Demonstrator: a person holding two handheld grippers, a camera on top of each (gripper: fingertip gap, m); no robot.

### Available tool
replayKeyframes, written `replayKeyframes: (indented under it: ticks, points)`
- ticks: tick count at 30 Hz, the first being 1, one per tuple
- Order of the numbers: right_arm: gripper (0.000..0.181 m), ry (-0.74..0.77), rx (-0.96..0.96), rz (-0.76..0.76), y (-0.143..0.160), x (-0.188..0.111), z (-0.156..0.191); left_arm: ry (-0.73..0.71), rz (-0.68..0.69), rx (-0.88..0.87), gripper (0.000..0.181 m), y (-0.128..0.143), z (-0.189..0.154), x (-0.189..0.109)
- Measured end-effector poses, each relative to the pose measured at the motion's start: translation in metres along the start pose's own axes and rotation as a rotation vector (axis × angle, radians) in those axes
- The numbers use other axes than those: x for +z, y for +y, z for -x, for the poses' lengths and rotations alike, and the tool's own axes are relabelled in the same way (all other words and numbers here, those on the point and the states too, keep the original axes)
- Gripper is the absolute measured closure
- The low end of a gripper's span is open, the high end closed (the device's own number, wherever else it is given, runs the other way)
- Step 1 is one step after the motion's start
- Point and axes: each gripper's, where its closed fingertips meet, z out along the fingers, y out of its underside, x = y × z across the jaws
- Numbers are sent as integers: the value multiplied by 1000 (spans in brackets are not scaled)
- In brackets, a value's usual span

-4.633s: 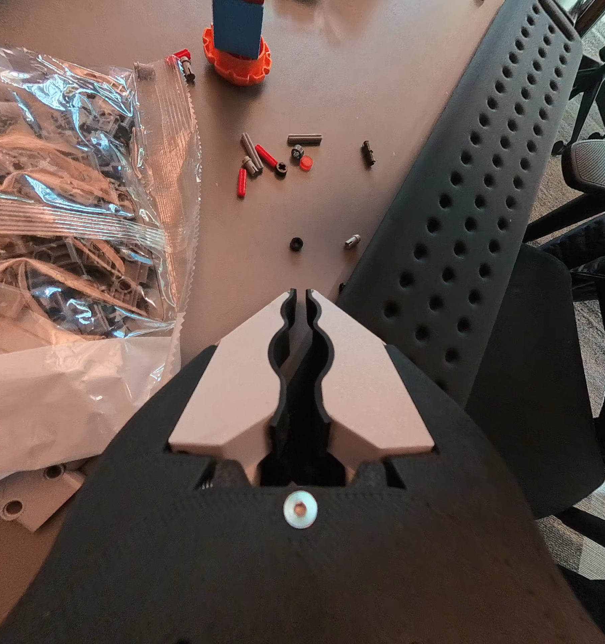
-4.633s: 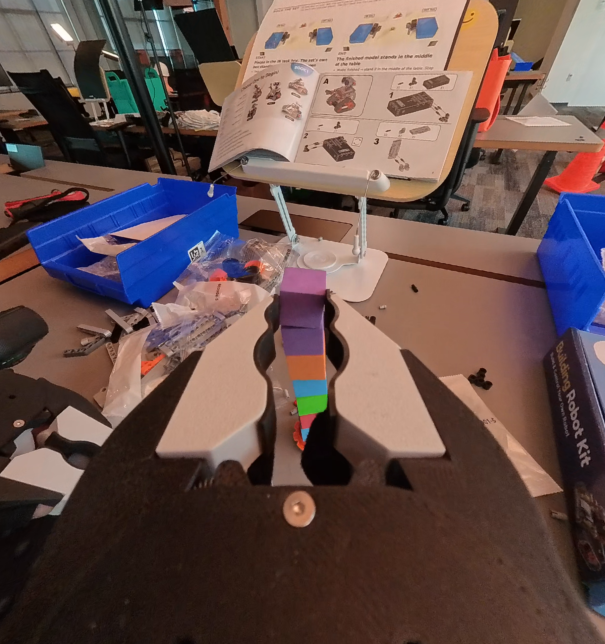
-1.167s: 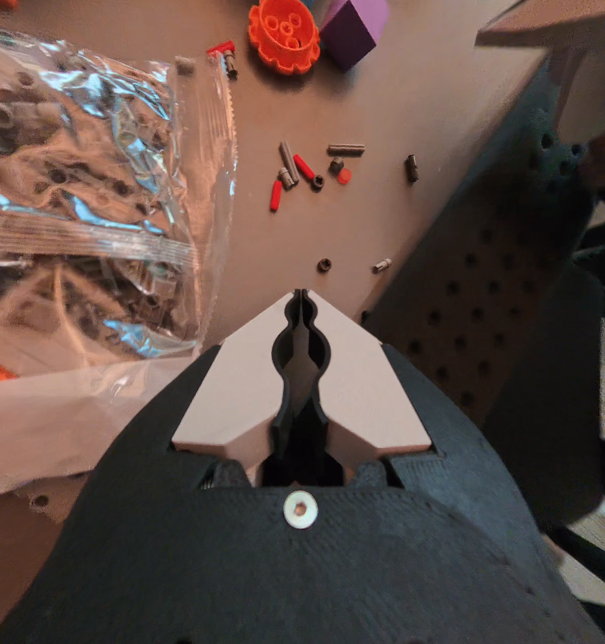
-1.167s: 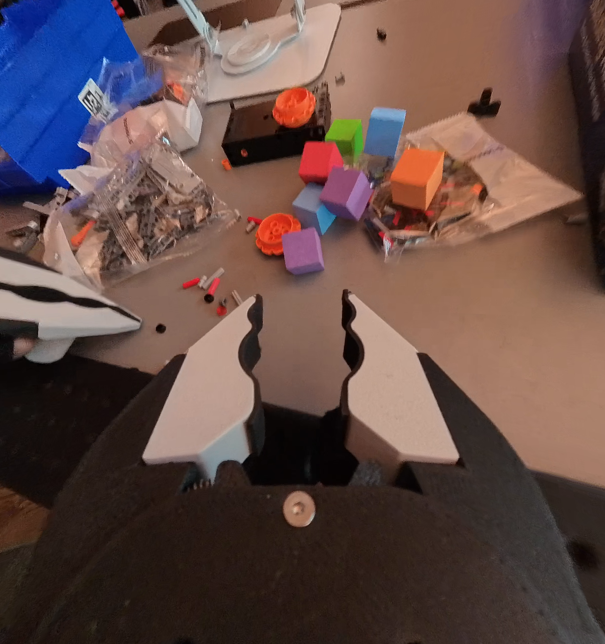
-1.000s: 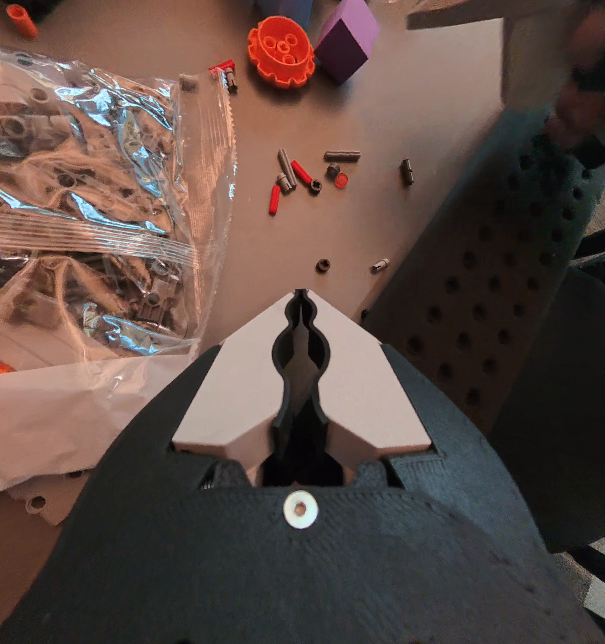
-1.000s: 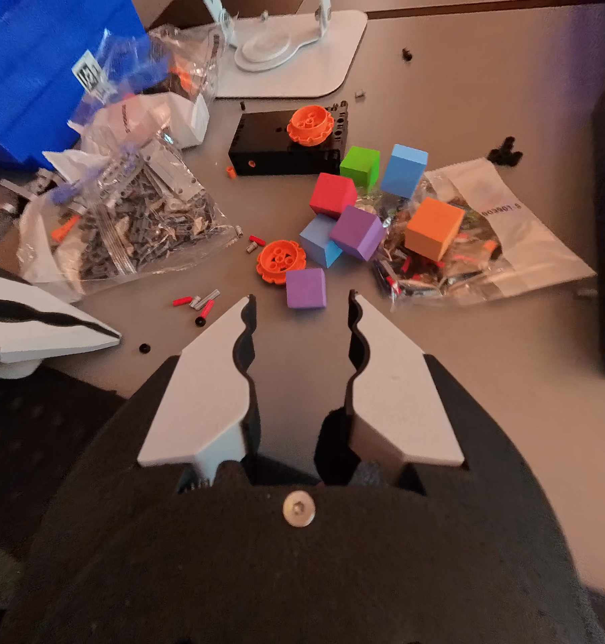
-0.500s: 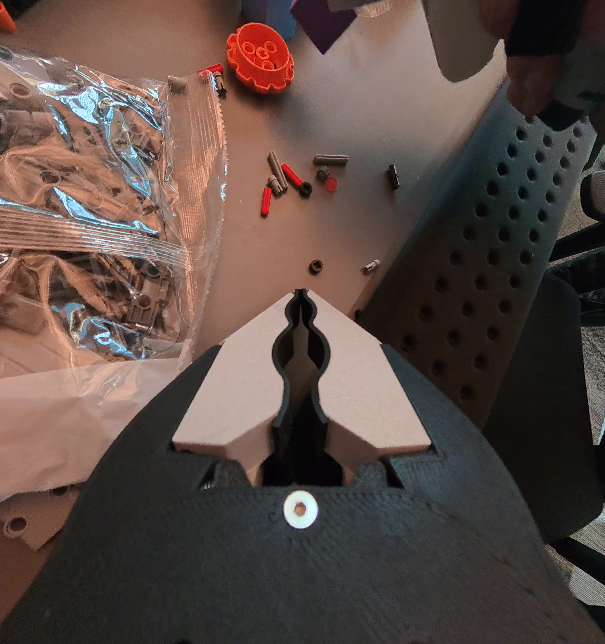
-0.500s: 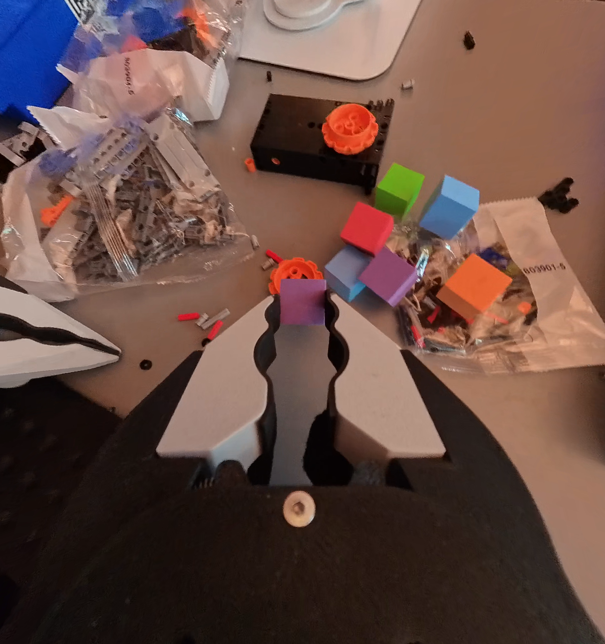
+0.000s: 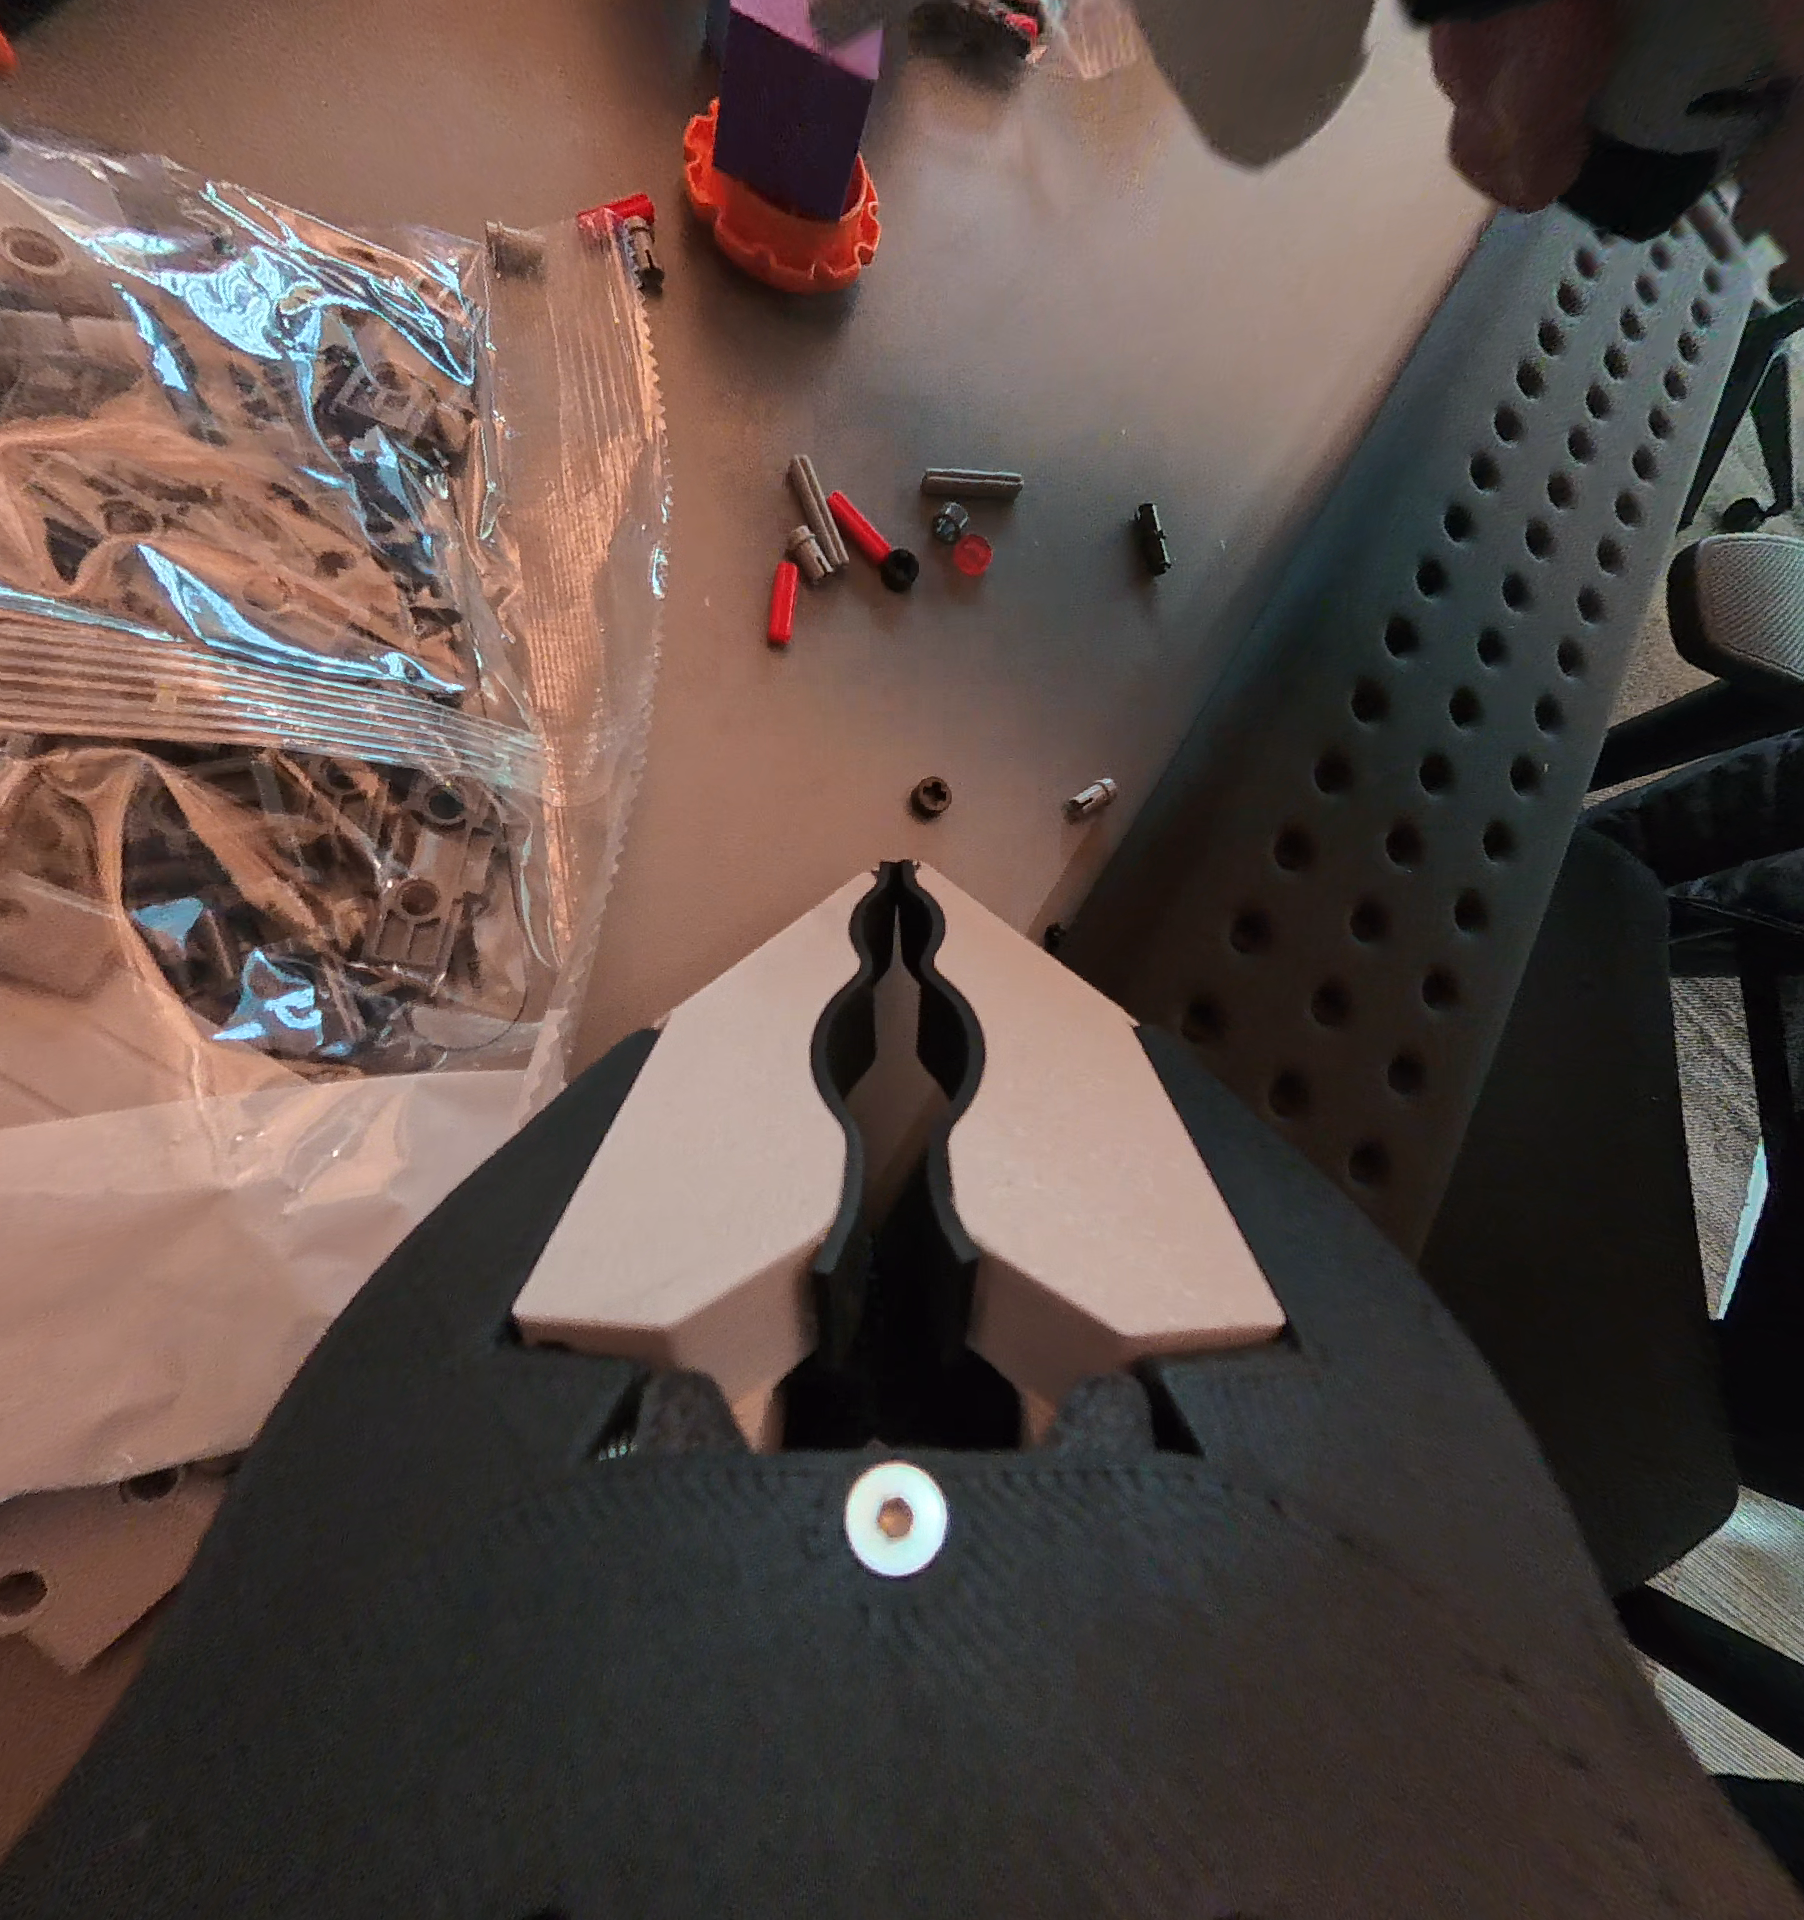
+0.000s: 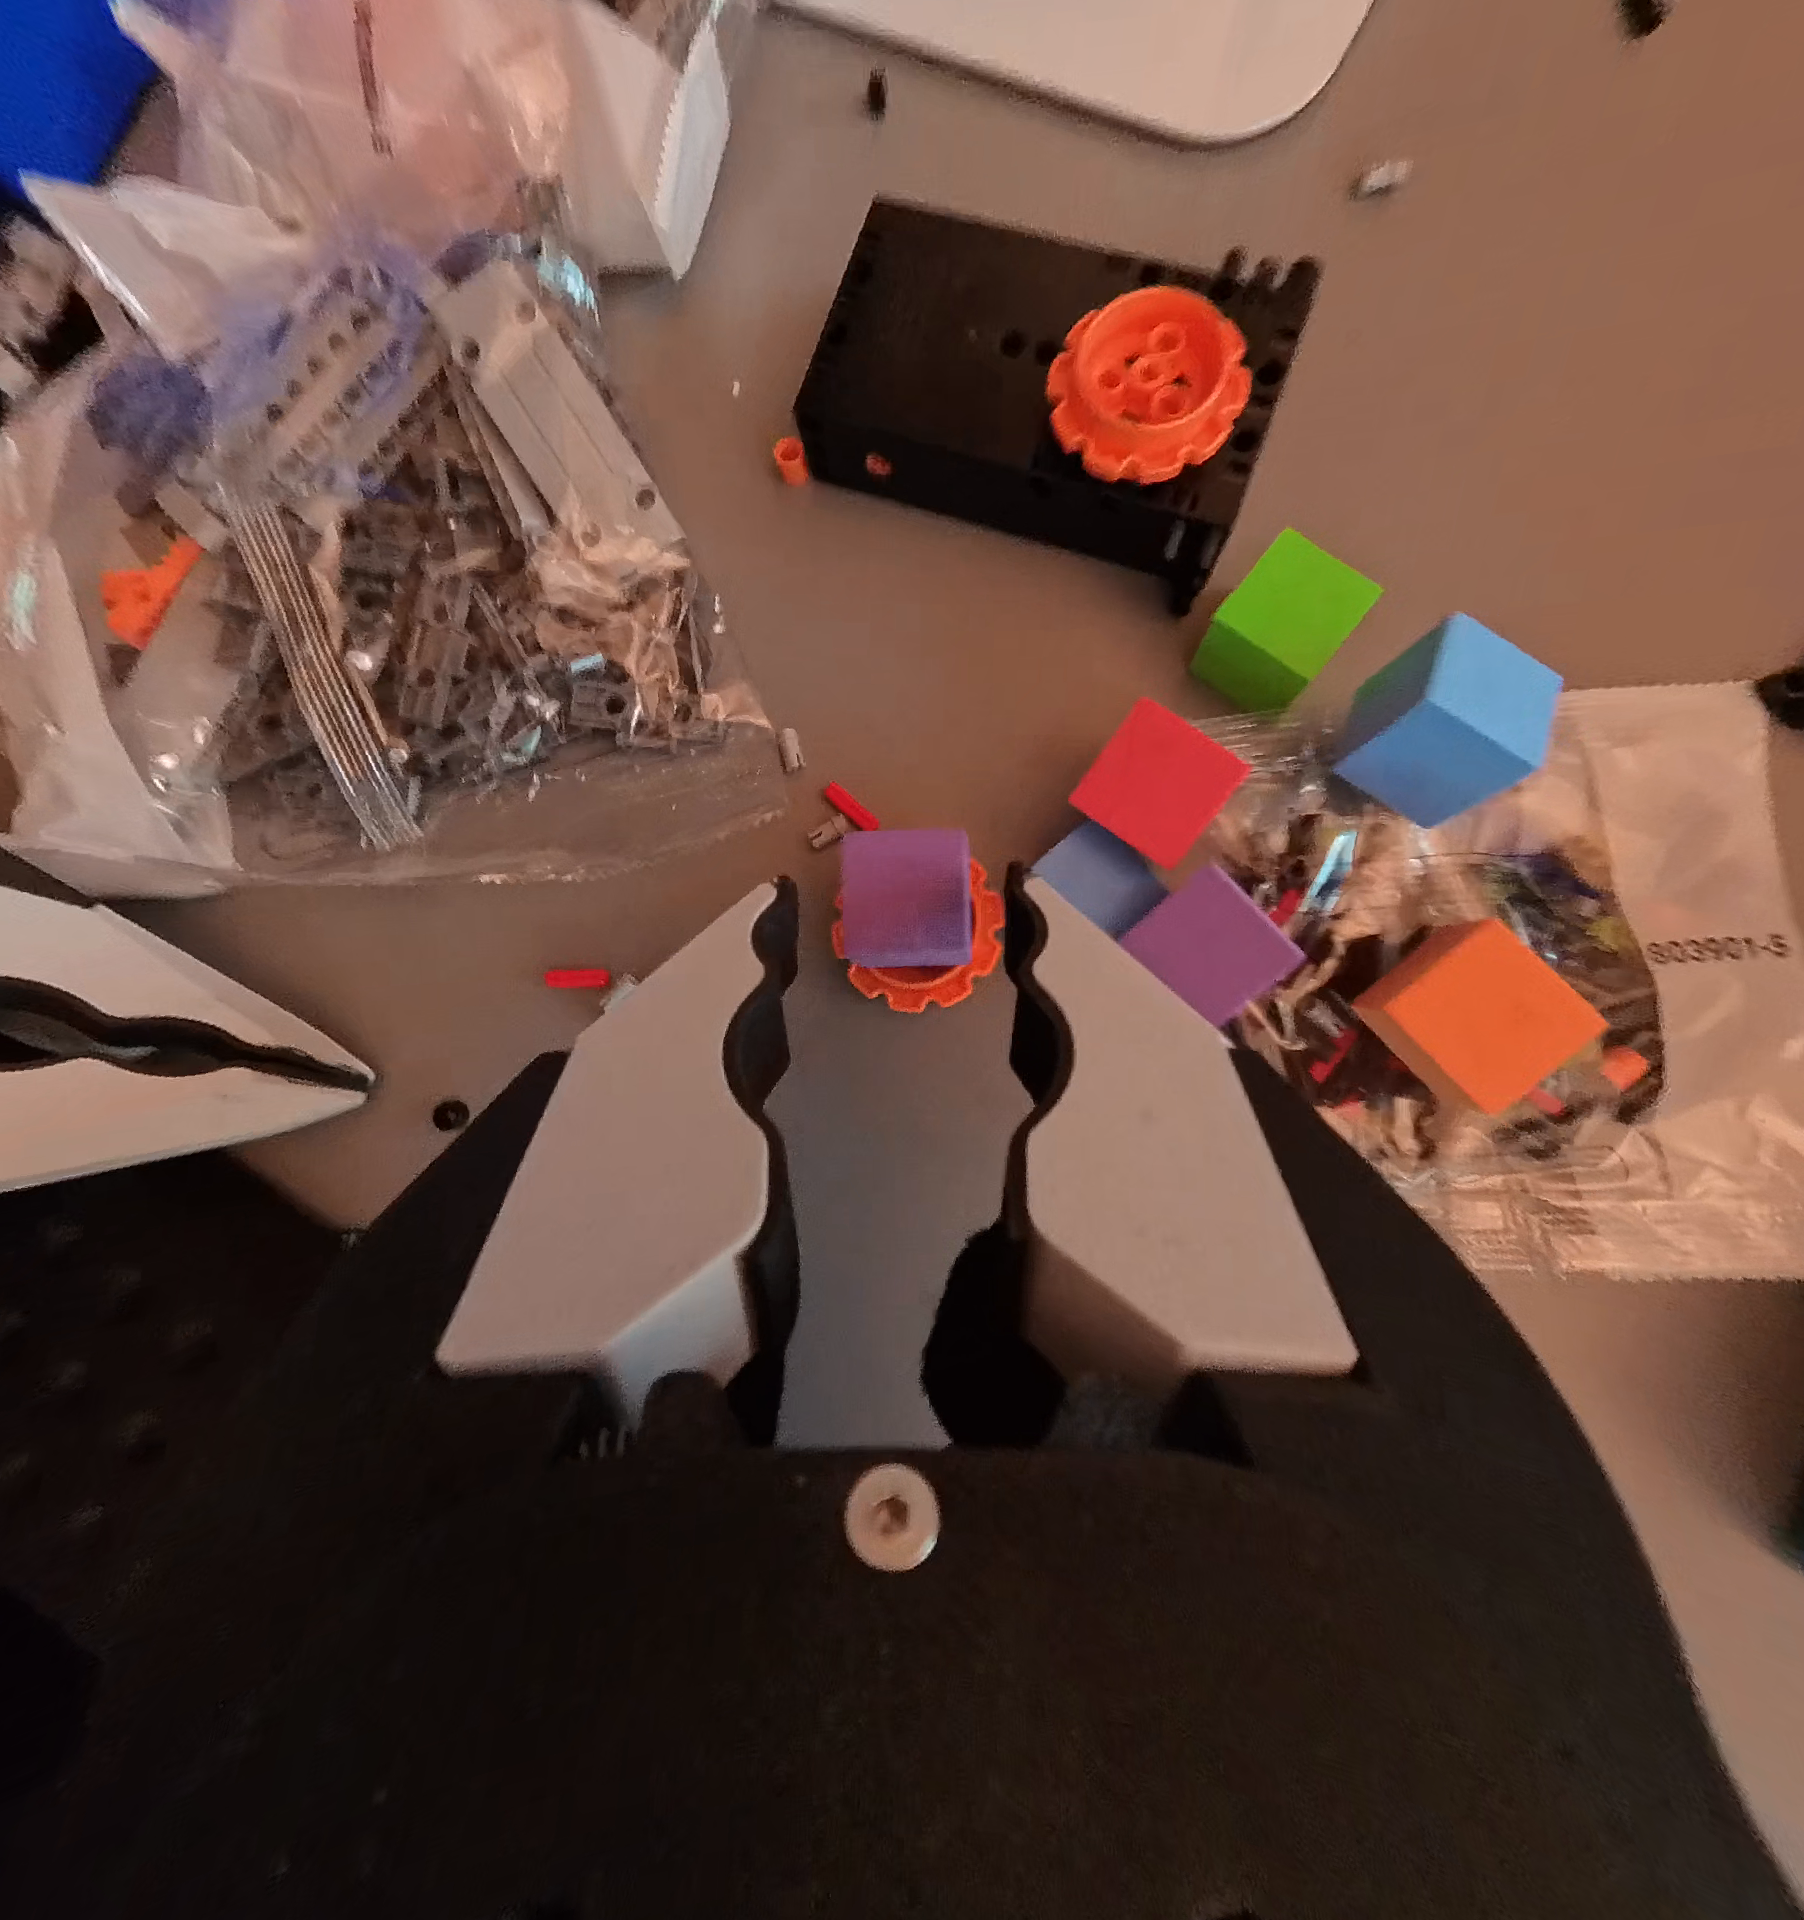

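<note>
Directly ahead of the right gripper [image 10: 900,902], a purple cube [image 10: 906,896] is seen resting on an orange toothed wheel [image 10: 919,971] that lies flat on the grey table [image 10: 1500,436]. The fingers are spread apart, with the cube set between the tips but touched by neither. Just to the right, a blue cube [image 10: 1095,878], a second purple cube [image 10: 1212,943] and a red cube [image 10: 1158,779] are clustered together, partly against a clear bag of small parts [image 10: 1500,1101] on which an orange cube [image 10: 1480,1013] sits. A green cube [image 10: 1284,621] and a light-blue cube [image 10: 1449,717] are found farther back, near a black block [image 10: 981,384] carrying another orange wheel [image 10: 1147,382].

The left gripper [image 9: 896,868] is held closed with its tips meeting and nothing between them, above bare table beside a clear bag of grey pieces [image 9: 233,540]. Loose red, grey and black pins [image 9: 856,530] are scattered ahead of it, and a black perforated chair back [image 9: 1449,665] is seen at its right.
</note>
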Motion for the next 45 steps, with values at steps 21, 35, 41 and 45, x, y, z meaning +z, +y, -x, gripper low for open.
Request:
replayKeyframes:
  ticks: [21, 35, 41, 45]
  points:
    - [141, 77, -290, -19, 2, -4, -66, 28, 5, -4, 181, 1, -3, 1]
    - [152, -2, -176, 19, 22, 5, -68, 48, 12, -6, 181, 1, -5, 1]
    - [152, -50, -156, -115, -8, -28, -40, 53, 11, -6, 181, 1, -5, 1]
    - [152, -50, -239, -61, -15, -26, -16, 53, 11, -6, 181, 1, -5, 1]
